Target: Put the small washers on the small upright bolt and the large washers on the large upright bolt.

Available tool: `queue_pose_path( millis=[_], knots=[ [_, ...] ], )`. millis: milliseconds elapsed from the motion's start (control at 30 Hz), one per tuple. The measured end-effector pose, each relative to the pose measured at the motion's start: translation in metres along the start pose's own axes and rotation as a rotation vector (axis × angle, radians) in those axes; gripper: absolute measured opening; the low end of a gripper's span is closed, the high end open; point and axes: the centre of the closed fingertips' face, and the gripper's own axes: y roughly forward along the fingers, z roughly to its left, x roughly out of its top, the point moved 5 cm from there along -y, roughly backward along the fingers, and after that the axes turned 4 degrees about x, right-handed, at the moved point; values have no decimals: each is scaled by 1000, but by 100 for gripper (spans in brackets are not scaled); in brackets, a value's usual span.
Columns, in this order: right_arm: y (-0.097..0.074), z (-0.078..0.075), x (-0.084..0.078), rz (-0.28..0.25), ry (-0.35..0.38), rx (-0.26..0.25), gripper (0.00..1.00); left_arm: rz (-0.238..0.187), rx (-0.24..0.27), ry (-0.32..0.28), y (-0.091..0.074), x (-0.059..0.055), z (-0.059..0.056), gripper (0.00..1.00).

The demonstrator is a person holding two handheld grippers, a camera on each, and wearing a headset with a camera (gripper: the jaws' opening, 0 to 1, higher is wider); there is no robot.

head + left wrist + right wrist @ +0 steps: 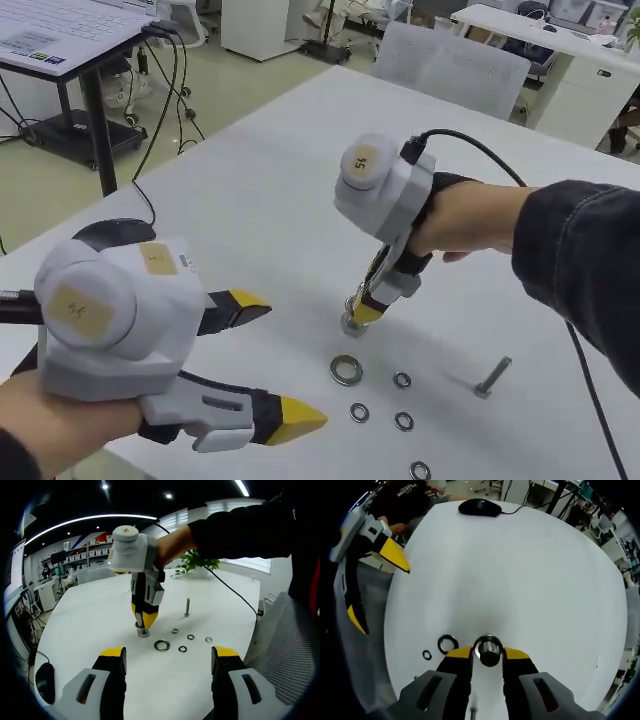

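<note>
Cap sticker [360, 165] on the round top of the right gripper [362, 312]: handwritten mark, first character 5, second character unclear; in the left gripper view the same sticker again reads 5 plus one unclear character. Faint sticker [82, 308] on the round top of the left gripper [291, 361]: handwritten mark, not legible; square sticker [158, 258] beside it: not legible. Laptop [60, 30]: small printed labels, too small to read. Dark garment [407, 495]: white lettering, blurred, unreadable.
</note>
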Motion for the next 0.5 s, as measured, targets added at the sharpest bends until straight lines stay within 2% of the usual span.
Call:
queue_pose_path(
  millis=[233,500],
  knots=[
    [9,-3,-2,3,10,3,23,0,0,-4,0,0,0,68],
    [17,0,-5,5,15,10,23,2,3,-8,-1,-1,0,68]
  ],
)
